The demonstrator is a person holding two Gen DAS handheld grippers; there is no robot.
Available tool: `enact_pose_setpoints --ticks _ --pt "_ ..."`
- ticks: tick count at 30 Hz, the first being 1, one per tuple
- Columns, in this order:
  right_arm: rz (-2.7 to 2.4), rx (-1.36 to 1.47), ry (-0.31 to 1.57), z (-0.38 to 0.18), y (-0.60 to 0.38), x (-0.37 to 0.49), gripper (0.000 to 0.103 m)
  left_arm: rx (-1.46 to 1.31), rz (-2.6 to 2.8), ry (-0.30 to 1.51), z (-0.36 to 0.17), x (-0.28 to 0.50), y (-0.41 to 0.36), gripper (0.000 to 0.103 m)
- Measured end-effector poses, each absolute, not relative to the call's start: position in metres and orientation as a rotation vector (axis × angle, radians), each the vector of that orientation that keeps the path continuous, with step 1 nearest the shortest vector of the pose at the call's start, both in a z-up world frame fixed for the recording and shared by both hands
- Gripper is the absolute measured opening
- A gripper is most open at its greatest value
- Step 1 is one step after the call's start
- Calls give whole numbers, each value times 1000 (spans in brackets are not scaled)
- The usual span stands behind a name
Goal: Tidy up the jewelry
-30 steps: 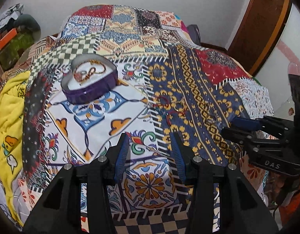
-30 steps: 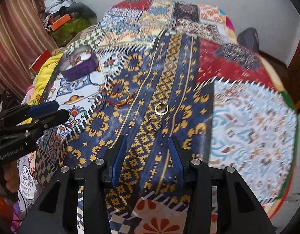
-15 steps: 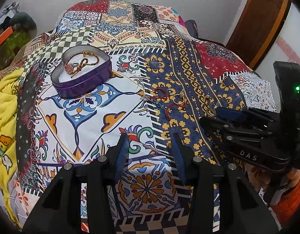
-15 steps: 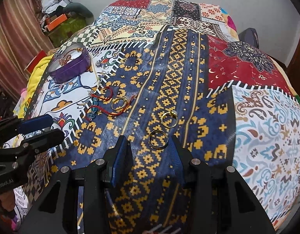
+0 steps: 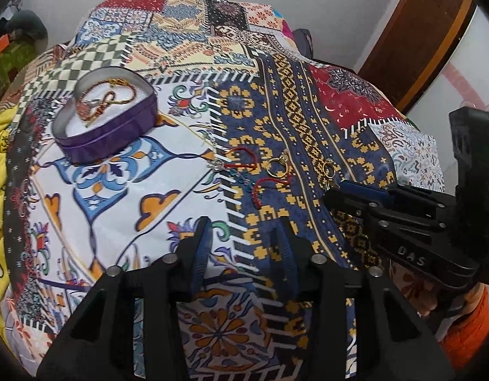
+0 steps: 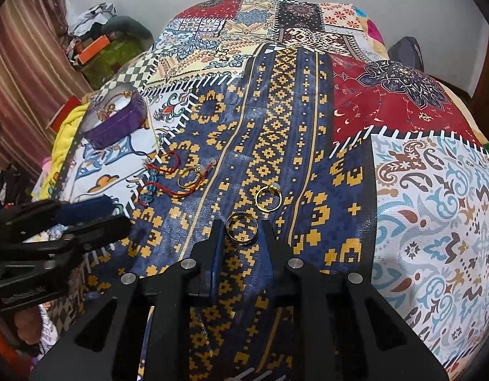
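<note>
So far I count only one piece put away: a red and gold bracelet [image 5: 108, 103] lies inside the purple heart-shaped tin [image 5: 107, 133], which sits toward the far left side of the patchwork bedspread [image 6: 419, 222]. Everything else is loose on the blue and yellow band near the middle of the bed: a tangle of red cord bracelets with blue beads [image 6: 163, 177], a gold ring [image 6: 188, 177] lying among them, a gold ring with a pale stone [image 6: 269, 198] a little to the right, and a plain band ring [image 6: 242, 226] nearest me. My right gripper [image 6: 241, 227] has its jaws spread on either side of that plain band, low to the cloth but not yet closed on it, so I judge this ring is the next to go to the tin. My left gripper [image 5: 244, 238] hovers over the white and blue patch with jaws apart, carrying nothing. That leaves three rings and the cords to move. As for writing, the letters "DAS" show on the side of the right gripper in the left wrist view; lettering on the left gripper's body is too blurred to read
</note>
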State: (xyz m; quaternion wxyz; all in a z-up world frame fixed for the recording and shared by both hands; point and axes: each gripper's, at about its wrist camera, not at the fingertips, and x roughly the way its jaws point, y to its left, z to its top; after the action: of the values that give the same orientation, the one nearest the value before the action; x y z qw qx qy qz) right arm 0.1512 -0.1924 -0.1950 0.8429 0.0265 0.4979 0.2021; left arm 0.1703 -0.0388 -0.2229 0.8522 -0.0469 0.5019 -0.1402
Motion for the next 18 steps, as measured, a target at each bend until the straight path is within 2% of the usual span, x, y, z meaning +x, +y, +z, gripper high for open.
enact_pose_setpoints --ticks 3,7,9,11,12,18 --pt "433 66 1042 -191 -194 152 19 -91 -294 1054 -225 175 -44 35" --pt "438 71 1029 -188 -200 151 19 -90 -294 1055 -227 184 -49 27" --pt "439 72 1020 -185 -203 149 19 -91 -283 1054 -229 189 -51 21" --pt "438 75 1014 -182 -203 149 19 -90 -273 1055 -230 192 -53 8" --pt "438 76 1009 -180 -203 149 19 -95 -273 1057 -230 193 -53 5" --pt "442 83 985 -170 -204 147 19 -105 -272 1041 -222 188 -54 5"
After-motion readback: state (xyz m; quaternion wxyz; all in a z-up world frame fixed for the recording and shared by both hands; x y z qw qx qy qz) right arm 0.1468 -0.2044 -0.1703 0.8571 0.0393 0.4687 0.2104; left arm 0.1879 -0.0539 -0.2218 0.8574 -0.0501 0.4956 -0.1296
